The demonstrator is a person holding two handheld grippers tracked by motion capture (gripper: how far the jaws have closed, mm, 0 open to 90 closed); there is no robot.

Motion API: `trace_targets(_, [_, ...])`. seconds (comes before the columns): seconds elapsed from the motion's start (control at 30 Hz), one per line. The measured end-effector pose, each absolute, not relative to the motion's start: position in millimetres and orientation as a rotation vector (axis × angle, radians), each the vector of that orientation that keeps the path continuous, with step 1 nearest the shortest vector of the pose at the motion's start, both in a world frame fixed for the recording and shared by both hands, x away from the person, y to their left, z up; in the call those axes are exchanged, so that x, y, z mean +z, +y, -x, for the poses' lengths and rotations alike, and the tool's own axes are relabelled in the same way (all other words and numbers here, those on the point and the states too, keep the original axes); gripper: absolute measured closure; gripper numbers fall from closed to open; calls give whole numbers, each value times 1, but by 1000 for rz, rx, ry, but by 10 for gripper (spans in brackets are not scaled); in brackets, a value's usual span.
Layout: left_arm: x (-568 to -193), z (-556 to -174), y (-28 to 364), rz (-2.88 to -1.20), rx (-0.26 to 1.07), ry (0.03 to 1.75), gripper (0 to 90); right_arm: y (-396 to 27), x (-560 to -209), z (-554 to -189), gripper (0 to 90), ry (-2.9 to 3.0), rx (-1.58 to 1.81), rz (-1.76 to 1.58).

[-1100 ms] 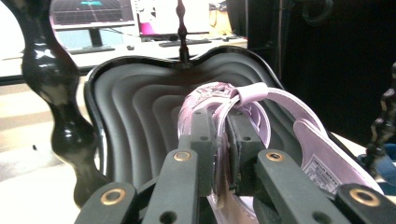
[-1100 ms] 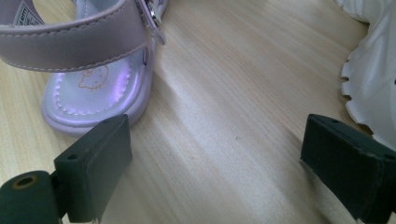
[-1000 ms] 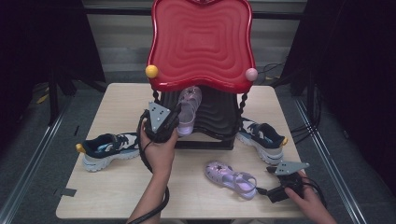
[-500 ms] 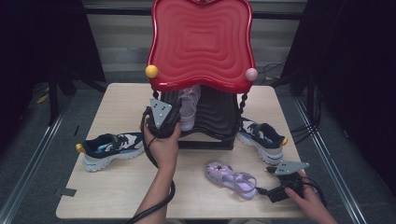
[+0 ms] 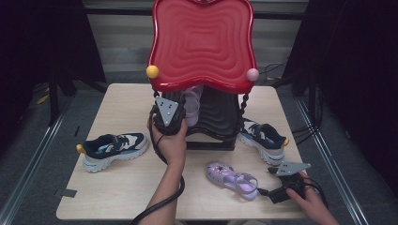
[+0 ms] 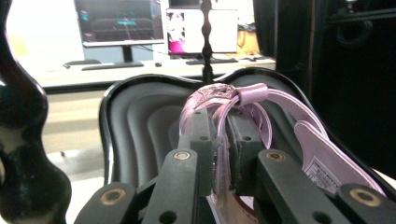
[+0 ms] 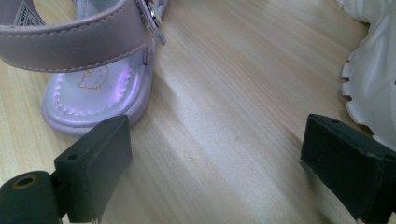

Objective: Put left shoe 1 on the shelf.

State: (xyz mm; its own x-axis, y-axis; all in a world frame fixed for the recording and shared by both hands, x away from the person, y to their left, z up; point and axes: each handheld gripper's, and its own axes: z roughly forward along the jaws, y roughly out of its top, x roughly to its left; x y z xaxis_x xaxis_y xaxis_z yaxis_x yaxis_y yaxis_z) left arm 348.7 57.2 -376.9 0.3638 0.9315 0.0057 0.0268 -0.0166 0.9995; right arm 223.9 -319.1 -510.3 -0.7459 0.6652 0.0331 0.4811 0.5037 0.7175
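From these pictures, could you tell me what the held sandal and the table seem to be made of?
Sandal: likely soft glossy plastic or faux leather; the lilac straps shine and show stitching. Table: wood or wood-look laminate, matte; pale grain lines run across it.

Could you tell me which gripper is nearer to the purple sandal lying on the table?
Right. The right gripper sits just beside the sandal's heel, while the left gripper is up at the black shelf.

held sandal (image 5: 191, 105) half hidden under red tray (image 5: 202, 44)
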Motion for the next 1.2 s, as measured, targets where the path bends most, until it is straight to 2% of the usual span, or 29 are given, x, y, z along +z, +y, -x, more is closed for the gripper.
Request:
trace_targets(0.5, [-403, -364, 40, -1393, 1010, 984, 813, -319, -510, -224, 74, 2503, 1074, -970])
trace_targets(0.93, [-410, -362, 42, -1433, 934, 990, 787, -319, -510, -224, 74, 2499, 1074, -973])
trace_targets(1.2, [-413, -366, 45, -1433, 932, 1012, 782, -319, -510, -224, 74, 2499, 1074, -973])
